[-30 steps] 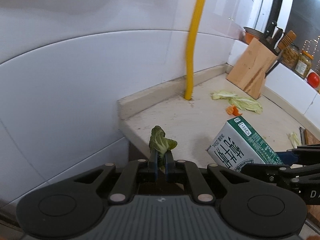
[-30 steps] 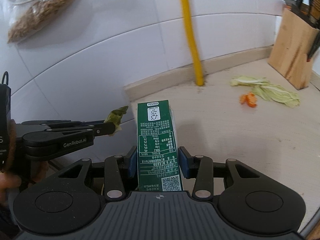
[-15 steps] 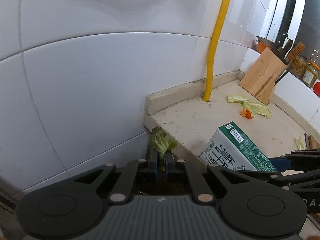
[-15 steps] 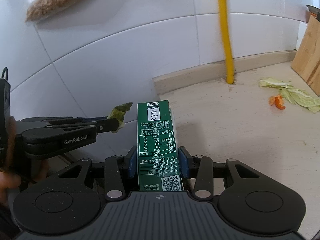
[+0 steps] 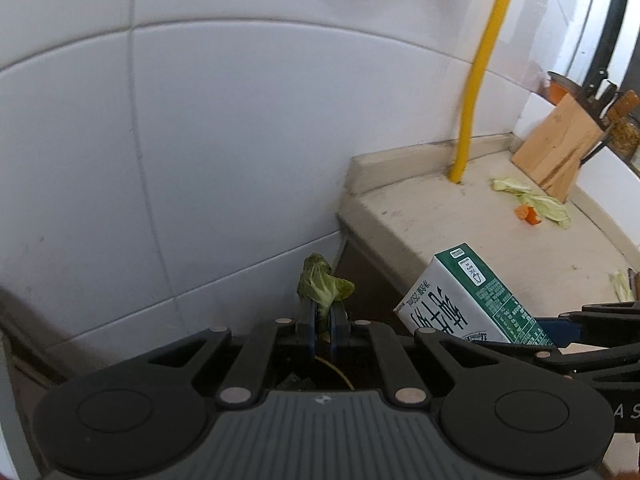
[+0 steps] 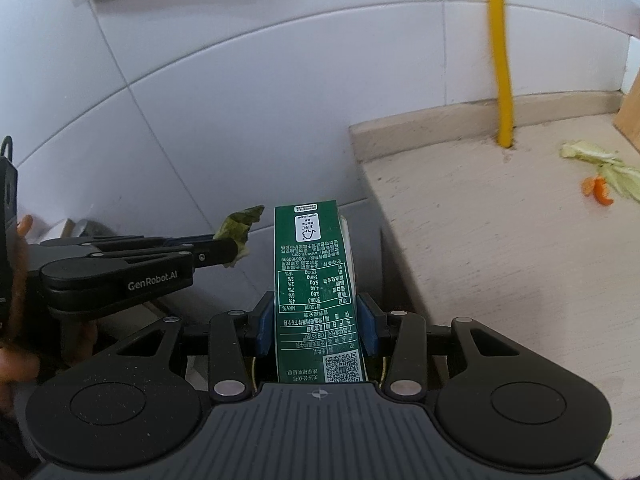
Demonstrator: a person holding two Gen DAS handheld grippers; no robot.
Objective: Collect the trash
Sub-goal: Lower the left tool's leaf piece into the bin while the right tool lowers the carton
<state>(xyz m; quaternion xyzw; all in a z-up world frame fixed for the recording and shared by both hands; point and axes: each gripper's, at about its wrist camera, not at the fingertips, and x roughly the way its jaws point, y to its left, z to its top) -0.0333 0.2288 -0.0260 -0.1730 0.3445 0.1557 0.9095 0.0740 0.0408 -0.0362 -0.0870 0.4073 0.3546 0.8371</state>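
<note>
Both grippers are loaded and hang beyond the left end of the beige stone counter (image 6: 500,240), beside the white tiled wall (image 5: 220,140). The left gripper (image 5: 323,322) has its blue-padded fingers (image 5: 310,320) clenched almost together on the stalk of a small wilted green leaf scrap (image 5: 322,284), which stands up out of the fingertips and lies just off the counter's end, on the wall side. The right gripper (image 6: 316,322) grasps a green-and-white milk carton (image 6: 316,292) across its narrow faces near the bottom; the carton's long axis runs straight forward along the fingers, its top end pointing away from the camera and sitting just left of the counter's end edge. In the right wrist view the left gripper (image 6: 236,246) reaches in from the left with its leaf tip close beside the carton's top, near it but apart. No bin shows clearly in either view; something dark lies below the left fingers, too hidden to name. The coming move is probably a drop, and it turns on what sits under each load: the leaf lies farther from the counter than the carton. More trash remains on the counter, well to the right of its end: pale cabbage leaves (image 6: 600,164) and an orange peel piece (image 6: 598,191), between the yellow pipe (image 6: 500,60) and the wooden knife block (image 5: 560,152).
</note>
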